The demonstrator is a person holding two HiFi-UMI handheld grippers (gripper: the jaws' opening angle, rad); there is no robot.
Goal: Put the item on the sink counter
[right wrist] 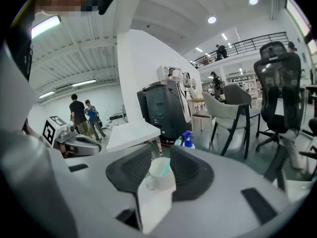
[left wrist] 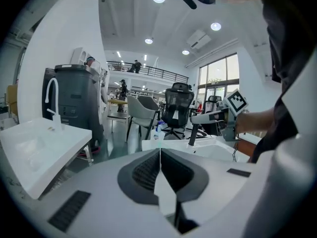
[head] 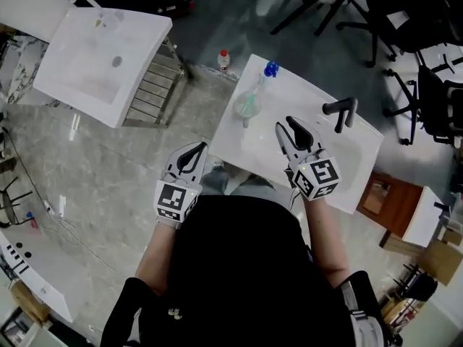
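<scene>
Person's black-clad torso (head: 239, 266) fills the lower foreground of the head view, both forearms reaching forward.

White sink counter (head: 239, 139), directly ahead, carries a black faucet (head: 340, 110) at its right side. A second white sink (head: 94, 63) stands well apart at upper left.

Right gripper (head: 283, 123) hovers over the counter with its jaws moderately apart. Its own view shows the spray bottle through the gap, not touched by either pad.

Left gripper (head: 194, 152) hangs just off the counter's left edge, with its jaws closed together and nothing between them.

Spray bottle (head: 251, 101), clear-bodied with greenish contents and a blue head, rests on the counter's far left part, near the right gripper's tips. Whether it stands or lies is unclear.

Small red-capped bottle (head: 223, 59) sits beyond the counter's far corner.
</scene>
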